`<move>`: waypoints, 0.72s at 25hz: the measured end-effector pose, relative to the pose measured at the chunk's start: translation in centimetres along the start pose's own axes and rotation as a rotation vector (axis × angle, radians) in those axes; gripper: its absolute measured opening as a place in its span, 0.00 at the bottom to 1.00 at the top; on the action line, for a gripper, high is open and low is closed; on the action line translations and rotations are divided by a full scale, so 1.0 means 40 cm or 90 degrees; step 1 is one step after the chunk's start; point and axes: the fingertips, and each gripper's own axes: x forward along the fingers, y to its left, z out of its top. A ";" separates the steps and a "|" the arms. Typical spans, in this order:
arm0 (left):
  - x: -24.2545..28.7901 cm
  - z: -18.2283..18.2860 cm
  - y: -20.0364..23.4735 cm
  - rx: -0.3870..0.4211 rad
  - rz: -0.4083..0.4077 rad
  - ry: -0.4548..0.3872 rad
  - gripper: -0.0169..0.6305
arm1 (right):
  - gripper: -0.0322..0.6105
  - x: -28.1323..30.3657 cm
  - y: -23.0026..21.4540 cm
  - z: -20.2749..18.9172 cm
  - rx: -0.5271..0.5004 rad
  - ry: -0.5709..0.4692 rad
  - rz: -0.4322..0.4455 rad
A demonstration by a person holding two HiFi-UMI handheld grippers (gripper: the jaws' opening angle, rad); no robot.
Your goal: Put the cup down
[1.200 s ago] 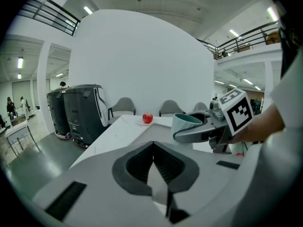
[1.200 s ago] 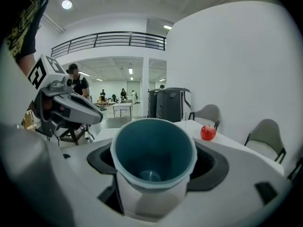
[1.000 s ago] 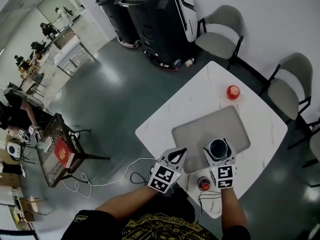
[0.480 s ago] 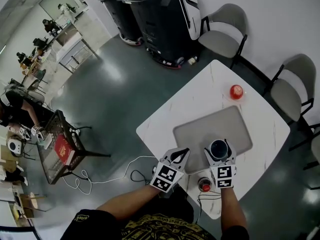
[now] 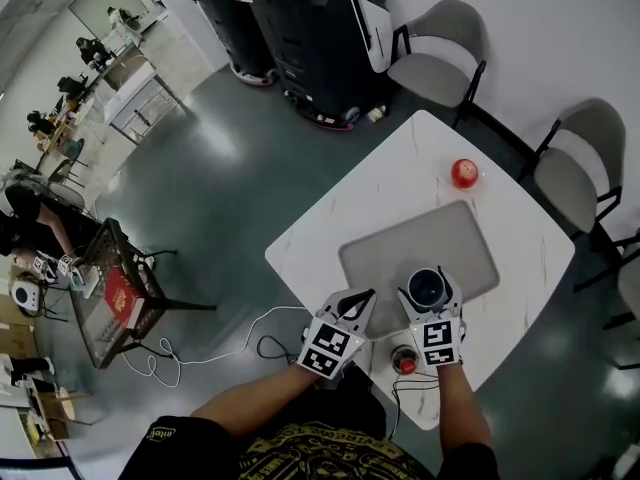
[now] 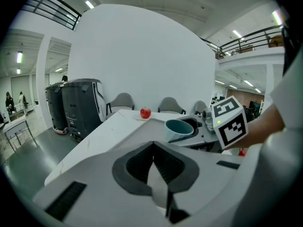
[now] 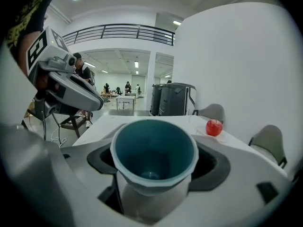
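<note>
Right gripper [image 5: 428, 290]: jaws set wide, pads pressed on either side of a teal cup [image 7: 154, 150]. Cup upright, nothing visible inside, over the near edge of the grey mat [image 5: 400, 253]; whether its base touches the mat cannot be told.
Left gripper [image 6: 152, 148]: jaws closed together, nothing between them; just beside the mat's near left corner, close alongside the right gripper.
Grey mat: rectangular, flat in the middle of the white table [image 5: 320, 238].
Red apple [image 5: 463, 173]: on the table beyond the mat's far right corner, well apart from the cup.
Red round object [image 5: 403, 364]: small, on the table on the mat's near side, just beside the right gripper.
Grey chairs [image 5: 435, 63]: two, past the table on the mat's far side.
Black machines [image 5: 310, 38]: on the floor, well beyond the mat's far left
</note>
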 end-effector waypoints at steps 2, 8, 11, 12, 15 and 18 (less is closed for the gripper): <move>-0.004 0.001 -0.002 0.000 -0.001 -0.001 0.04 | 0.66 -0.001 0.000 -0.003 0.001 0.003 0.000; -0.028 0.008 0.001 0.006 -0.002 -0.007 0.04 | 0.66 -0.001 -0.007 -0.004 0.043 0.011 -0.002; -0.039 0.012 0.000 0.008 -0.006 -0.012 0.04 | 0.69 -0.008 -0.015 -0.009 0.070 0.023 -0.003; -0.041 0.014 0.000 0.009 -0.008 -0.013 0.04 | 0.70 -0.009 -0.015 -0.012 0.075 0.027 -0.004; -0.045 0.016 0.004 0.009 -0.012 -0.020 0.04 | 0.73 -0.013 -0.016 -0.017 0.088 0.036 -0.006; -0.052 0.020 0.007 0.011 -0.016 -0.031 0.04 | 0.73 -0.032 -0.021 -0.011 0.090 0.038 -0.020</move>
